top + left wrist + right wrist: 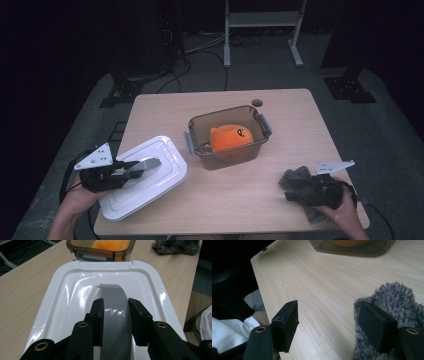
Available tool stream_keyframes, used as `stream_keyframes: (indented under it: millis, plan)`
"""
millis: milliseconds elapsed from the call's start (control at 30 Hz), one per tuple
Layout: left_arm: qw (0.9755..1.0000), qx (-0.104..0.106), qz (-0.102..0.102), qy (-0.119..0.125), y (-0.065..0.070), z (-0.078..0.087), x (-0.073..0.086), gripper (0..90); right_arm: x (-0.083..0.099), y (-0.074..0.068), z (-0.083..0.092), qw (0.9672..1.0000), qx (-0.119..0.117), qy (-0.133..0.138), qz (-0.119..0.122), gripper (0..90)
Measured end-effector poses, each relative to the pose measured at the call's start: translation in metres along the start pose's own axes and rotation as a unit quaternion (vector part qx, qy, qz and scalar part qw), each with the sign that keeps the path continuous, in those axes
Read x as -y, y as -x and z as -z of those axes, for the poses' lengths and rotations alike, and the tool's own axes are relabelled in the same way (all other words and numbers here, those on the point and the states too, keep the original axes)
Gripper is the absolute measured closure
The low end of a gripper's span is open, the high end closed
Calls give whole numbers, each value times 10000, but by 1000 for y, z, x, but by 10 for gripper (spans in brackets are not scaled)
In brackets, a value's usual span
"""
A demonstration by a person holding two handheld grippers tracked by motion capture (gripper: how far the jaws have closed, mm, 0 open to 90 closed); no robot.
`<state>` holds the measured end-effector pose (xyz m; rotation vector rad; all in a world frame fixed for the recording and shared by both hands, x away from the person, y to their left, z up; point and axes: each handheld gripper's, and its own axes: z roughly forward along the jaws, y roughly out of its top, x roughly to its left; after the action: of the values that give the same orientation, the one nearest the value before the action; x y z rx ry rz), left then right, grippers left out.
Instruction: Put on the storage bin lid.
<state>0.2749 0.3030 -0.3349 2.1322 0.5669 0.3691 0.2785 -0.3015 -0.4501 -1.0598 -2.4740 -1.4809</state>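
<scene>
A white rectangular lid lies at the table's front left, its near corner past the table edge. My left gripper is shut on the lid's grey arched handle. In mid-table stands a brown see-through container with an orange plush toy inside. My right gripper stands open at the front right, nothing between its jaws. A grey fuzzy cloth lies under and beside one of its jaws.
The light wooden table has a round cable hole near its far edge. Behind it a white metal stand and cables rest on the dark floor. Bare wood lies between lid, container and cloth.
</scene>
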Motion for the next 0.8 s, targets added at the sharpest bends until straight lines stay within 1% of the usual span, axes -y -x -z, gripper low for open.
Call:
stream_keyframes:
  millis: [67, 200, 233, 433, 600, 667, 767, 800]
  plan:
    - [10000, -5, -60, -9, -1, 1, -4, 666, 0, 0, 0, 10000, 3, -5, 2, 315]
    - [9999, 57, -85, -5, 0, 0, -12, 666, 0, 0, 0, 10000, -1, -4, 1, 315]
    - [9999, 72, -131, -33, 0, -1, -15, 666, 0, 1, 0, 10000, -2, 0, 9, 315]
    - [9997, 149, -201, 44, -1, -3, -28, 666, 0, 1, -1, 10000, -11, -26, 9, 316]
    - [9994, 198, -269, 98, -2, -8, -41, 666, 1, 2, 0, 10000, -11, -3, -2, 315]
    - [9993, 187, -291, 117, -3, -10, -45, 666, 1, 2, 0, 10000, -16, -7, -5, 315]
    - [9991, 226, -352, 118, -5, -15, -55, 666, 0, 2, 1, 10000, -15, -8, -5, 315]
    - [9991, 234, -343, 128, -4, -17, -57, 666, 1, 2, 1, 10000, -17, -8, -11, 315]
